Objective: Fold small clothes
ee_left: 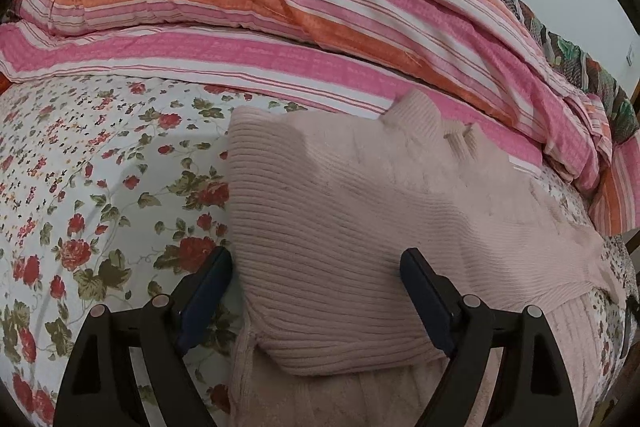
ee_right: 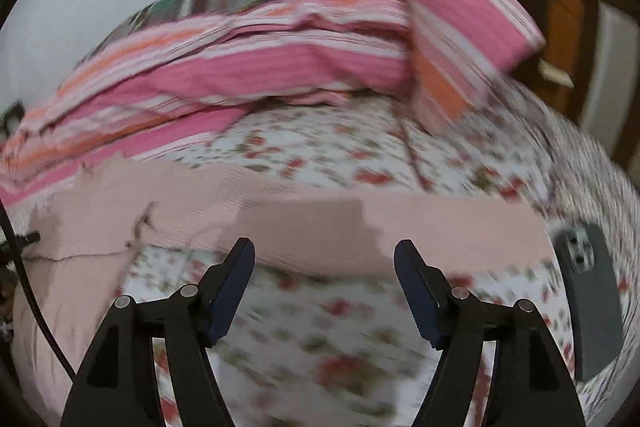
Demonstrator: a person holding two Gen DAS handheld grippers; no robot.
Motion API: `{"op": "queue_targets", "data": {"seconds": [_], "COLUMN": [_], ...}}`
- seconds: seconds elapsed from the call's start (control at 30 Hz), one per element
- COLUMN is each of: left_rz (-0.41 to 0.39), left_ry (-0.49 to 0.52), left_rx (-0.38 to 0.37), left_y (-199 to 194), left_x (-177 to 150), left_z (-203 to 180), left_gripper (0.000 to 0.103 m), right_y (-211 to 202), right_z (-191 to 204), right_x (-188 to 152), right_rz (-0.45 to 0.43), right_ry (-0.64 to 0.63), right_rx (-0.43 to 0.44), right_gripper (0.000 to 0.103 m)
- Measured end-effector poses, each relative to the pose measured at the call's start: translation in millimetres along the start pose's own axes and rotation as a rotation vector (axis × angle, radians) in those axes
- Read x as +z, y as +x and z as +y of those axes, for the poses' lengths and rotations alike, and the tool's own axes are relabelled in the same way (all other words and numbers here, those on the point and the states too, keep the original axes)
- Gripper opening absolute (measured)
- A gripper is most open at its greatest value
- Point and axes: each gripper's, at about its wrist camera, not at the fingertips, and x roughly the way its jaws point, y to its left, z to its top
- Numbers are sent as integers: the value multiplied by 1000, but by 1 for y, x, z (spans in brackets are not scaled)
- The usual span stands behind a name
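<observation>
Left wrist view: left gripper [ee_left: 316,267] angled down, jaws wide, straddling the folded pink sweater's [ee_left: 340,211] edge, not gripping. Right gripper [ee_right: 324,259] angled down over floral bedsheet [ee_right: 320,339], jaws wide, empty.

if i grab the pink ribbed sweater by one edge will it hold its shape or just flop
Probably flop: the pink sweater is soft ribbed knit, already bent over itself in a rounded fold on the floral sheet. It looks thick, so likely light but bulky, sagging from a one-edge pinch. The ribbing should grip rather than slip. The left tool is open around its folded edge.
</observation>
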Motion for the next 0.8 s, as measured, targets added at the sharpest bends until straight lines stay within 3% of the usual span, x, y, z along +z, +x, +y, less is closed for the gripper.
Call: {"op": "queue_targets", "data": {"seconds": [0.17,0.33,0.5,0.57,0.63,0.67,0.7,0.8], "left_rz": [-1,1,2,-1,-4,-6,-9,-15], "left_ry": [7,10,19,12,6,3,-2,-24], "left_rx": [0,-6,-6,-16,-27,-32,-40,-69], "left_y": [1,3,4,3,2,1,1,-3], "left_x": [-1,0,1,1,1,1,1,1], "left_z": [-2,-2,-3,-2,0,0,1,5], "left_gripper": [86,88,88,89,89,89,89,89], "right_y": [24,31,47,48,51,51,51,39], "right_z": [-55,-66,-73,-76,-76,-76,-76,-62], "right_x": [-13,-9,8,13,18,19,21,30], "right_rz": [46,18,44,41,39,40,34,-14], "right_ry": [147,200,239,237,226,223,218,174], "right_rx": [-31,-22,-48,-91,-99,-98,-108,-154], "right_gripper": [73,73,71,54,21,12,7,6]}}
